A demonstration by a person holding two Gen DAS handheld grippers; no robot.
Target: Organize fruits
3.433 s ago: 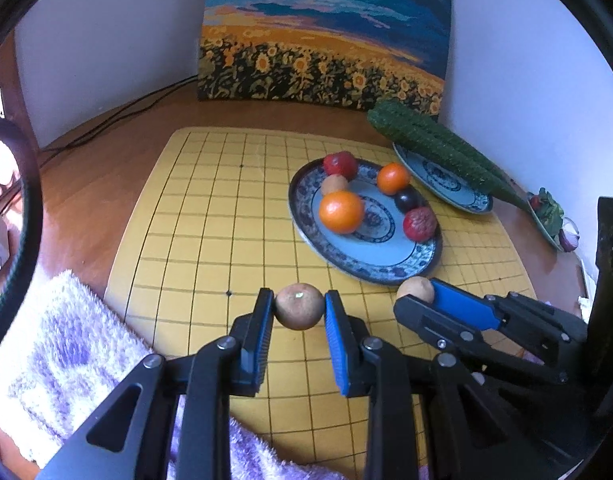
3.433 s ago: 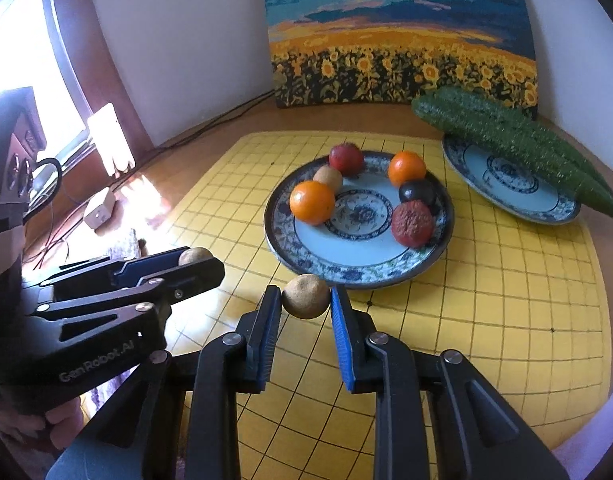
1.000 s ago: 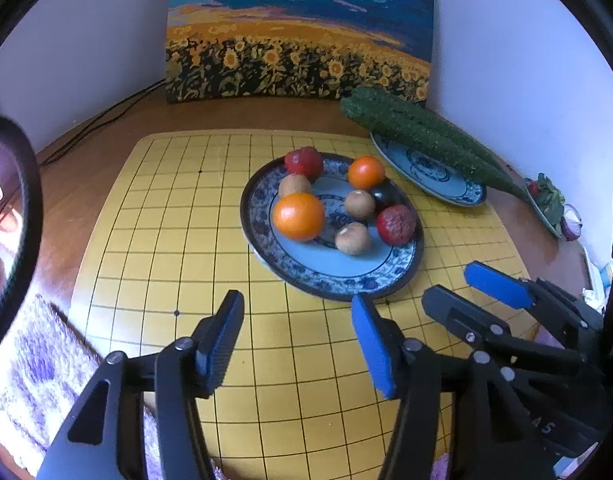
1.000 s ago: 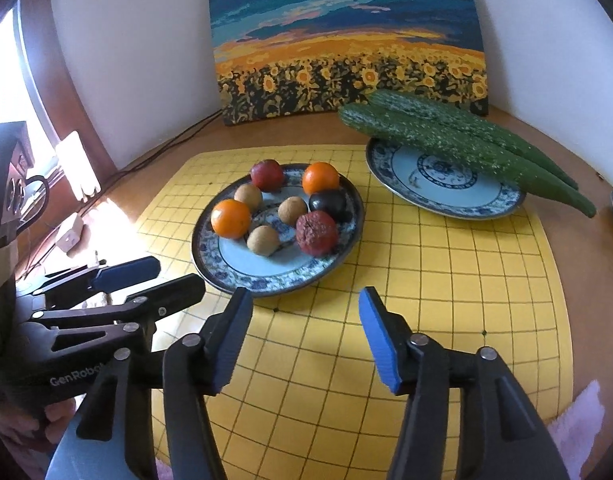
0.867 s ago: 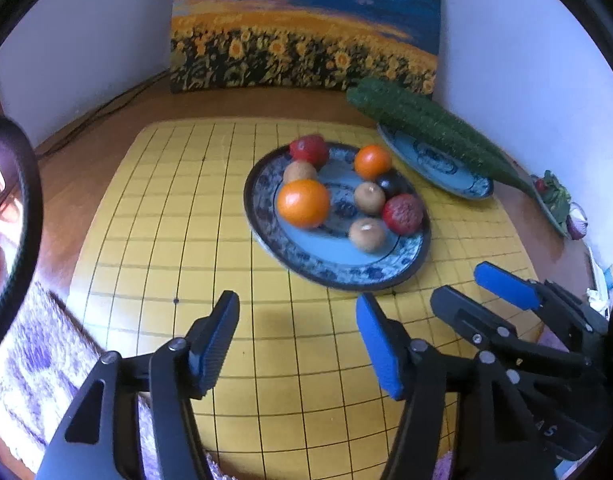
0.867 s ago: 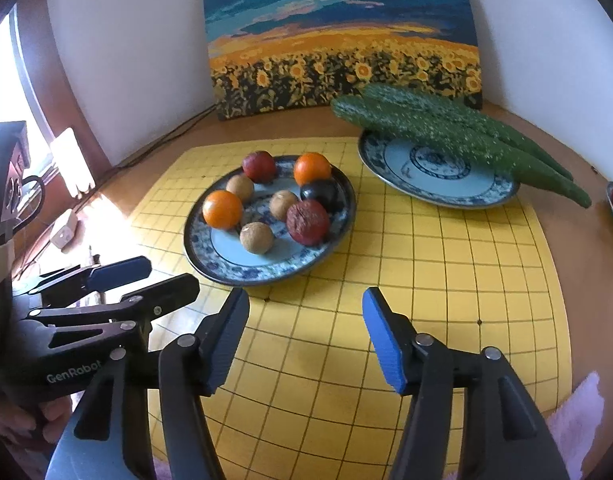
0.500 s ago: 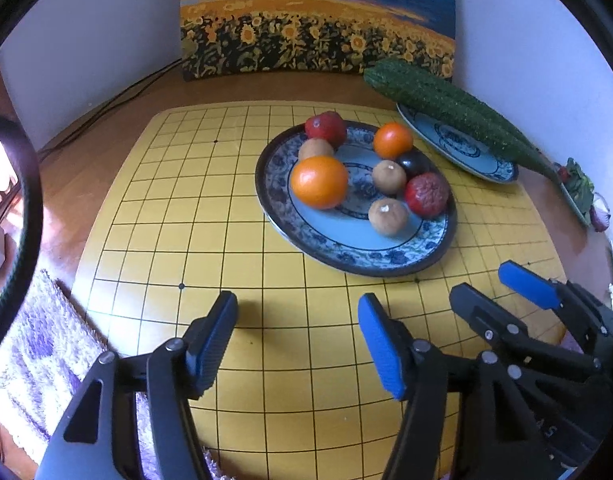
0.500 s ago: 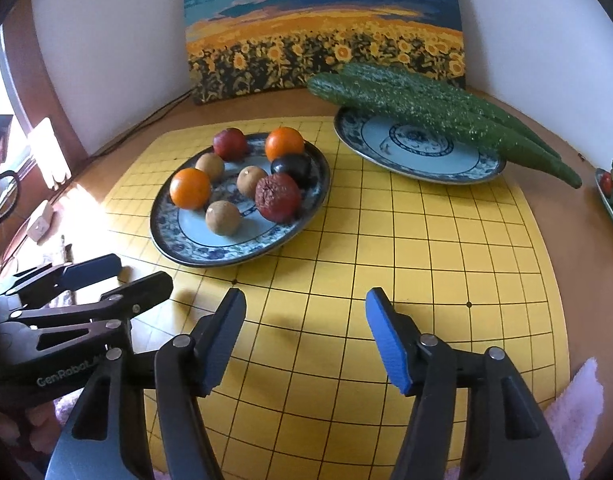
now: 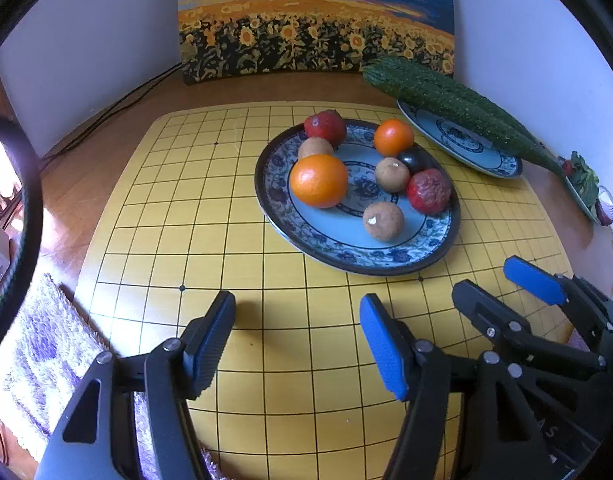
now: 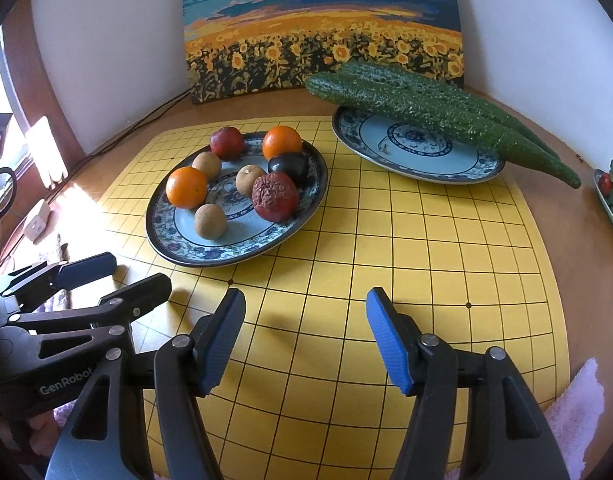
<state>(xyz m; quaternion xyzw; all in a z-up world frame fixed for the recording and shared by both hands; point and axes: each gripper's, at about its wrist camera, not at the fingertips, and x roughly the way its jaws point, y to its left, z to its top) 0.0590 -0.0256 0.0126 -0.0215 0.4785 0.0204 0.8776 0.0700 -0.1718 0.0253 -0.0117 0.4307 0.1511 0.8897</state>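
Both the left gripper [image 9: 296, 332] and right gripper [image 10: 304, 332] stand wide and empty. Ahead, the round fruits crowd the plate [image 9: 274, 216]; a nudge could roll one off.

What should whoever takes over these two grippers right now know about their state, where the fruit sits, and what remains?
Left gripper: open, nothing between the jaws, over the yellow grid board.
Right gripper: open, empty, over the same board.
Fruit: all on the near patterned plate: two oranges, three small brown fruits, two red ones, one dark one.
Cucumbers lie across the far plate.
Done: no loose fruit shows on the board.
Left: nothing obvious; check outside the views.
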